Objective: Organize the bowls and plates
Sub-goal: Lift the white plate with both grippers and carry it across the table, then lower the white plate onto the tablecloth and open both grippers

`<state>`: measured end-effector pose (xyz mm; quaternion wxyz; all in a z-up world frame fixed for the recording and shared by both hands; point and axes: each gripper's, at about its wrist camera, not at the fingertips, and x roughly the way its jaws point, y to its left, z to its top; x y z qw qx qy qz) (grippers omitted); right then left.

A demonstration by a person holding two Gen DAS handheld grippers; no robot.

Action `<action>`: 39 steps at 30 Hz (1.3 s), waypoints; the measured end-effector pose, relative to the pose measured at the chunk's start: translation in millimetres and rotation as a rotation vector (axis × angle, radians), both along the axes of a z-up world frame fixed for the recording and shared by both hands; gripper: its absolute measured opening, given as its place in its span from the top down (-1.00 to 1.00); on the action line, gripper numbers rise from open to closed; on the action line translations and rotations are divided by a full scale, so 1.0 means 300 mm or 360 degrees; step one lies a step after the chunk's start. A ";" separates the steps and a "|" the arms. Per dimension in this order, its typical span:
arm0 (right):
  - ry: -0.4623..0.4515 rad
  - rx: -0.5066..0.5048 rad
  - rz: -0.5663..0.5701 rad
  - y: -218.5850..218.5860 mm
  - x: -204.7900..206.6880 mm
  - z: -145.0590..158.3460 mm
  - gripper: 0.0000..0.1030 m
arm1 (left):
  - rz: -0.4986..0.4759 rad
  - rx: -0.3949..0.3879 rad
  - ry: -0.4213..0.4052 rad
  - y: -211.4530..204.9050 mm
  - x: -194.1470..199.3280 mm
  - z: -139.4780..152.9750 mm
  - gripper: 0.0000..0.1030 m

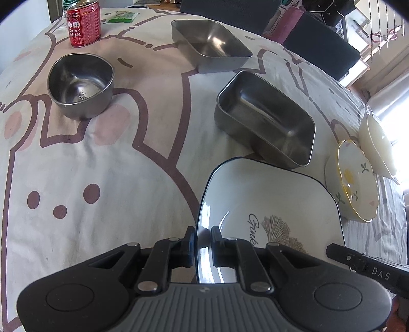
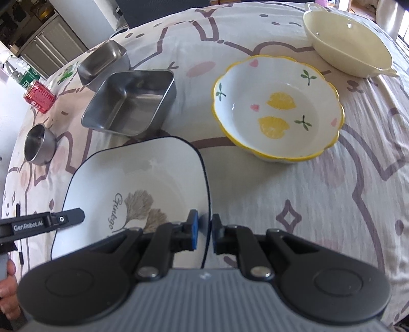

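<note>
- The square white plate (image 1: 268,201) lies on the cloth-covered desk (image 1: 102,163) at its near side, its nearest part cut off behind both gripper bodies.
- The left gripper (image 1: 202,245) has its fingers closed on the plate's left rim; the right gripper (image 2: 204,235) has its fingers closed on the right rim.
- In the right wrist view, part of a hand (image 2: 9,288) shows at the lower left edge, mostly out of frame.
- Just beyond the plate stands a rectangular steel tray (image 1: 265,120), its near corner close to the plate's far rim; a second steel tray (image 1: 209,46) sits farther back.
- The lemon-patterned bowl (image 2: 278,109) and cream bowl (image 2: 347,40) sit right of the plate, with bare cloth between.
- A round steel bowl (image 1: 80,85) and red can (image 1: 83,24) stand well apart at left, across broad open cloth.
</note>
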<state>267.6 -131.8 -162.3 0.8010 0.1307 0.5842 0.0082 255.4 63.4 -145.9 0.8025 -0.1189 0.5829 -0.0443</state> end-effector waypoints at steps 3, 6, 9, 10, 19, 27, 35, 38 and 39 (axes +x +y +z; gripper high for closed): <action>0.0010 -0.0002 0.0003 0.002 0.002 -0.004 0.74 | -0.0024 0.0013 0.0020 -0.005 0.000 -0.007 0.71; 0.0032 -0.0008 0.0012 0.009 0.004 -0.013 0.73 | -0.0053 0.0038 0.0048 -0.014 0.000 -0.019 0.68; 0.0054 -0.0028 0.0030 0.019 0.003 -0.025 0.71 | -0.0066 0.0049 0.0051 -0.015 0.001 -0.023 0.67; 0.0057 -0.0035 0.0037 0.023 0.003 -0.027 0.71 | -0.0066 0.0050 0.0054 -0.014 0.001 -0.024 0.67; 0.0092 -0.0074 0.0090 0.042 0.005 -0.042 0.70 | -0.0115 0.0104 0.0062 -0.021 -0.001 -0.030 0.68; 0.0095 -0.0079 0.0112 0.045 0.003 -0.047 0.70 | -0.0126 0.0117 0.0055 -0.027 -0.001 -0.030 0.68; 0.0095 -0.0094 0.0155 0.059 -0.001 -0.050 0.47 | -0.0128 0.0113 0.0057 -0.027 -0.003 -0.027 0.68; 0.0097 -0.0098 0.0166 0.065 0.001 -0.049 0.38 | -0.0131 0.0112 0.0065 -0.026 -0.006 -0.026 0.68; 0.0093 -0.0099 0.0172 0.067 0.001 -0.047 0.36 | -0.0138 0.0117 0.0066 -0.028 -0.007 -0.026 0.67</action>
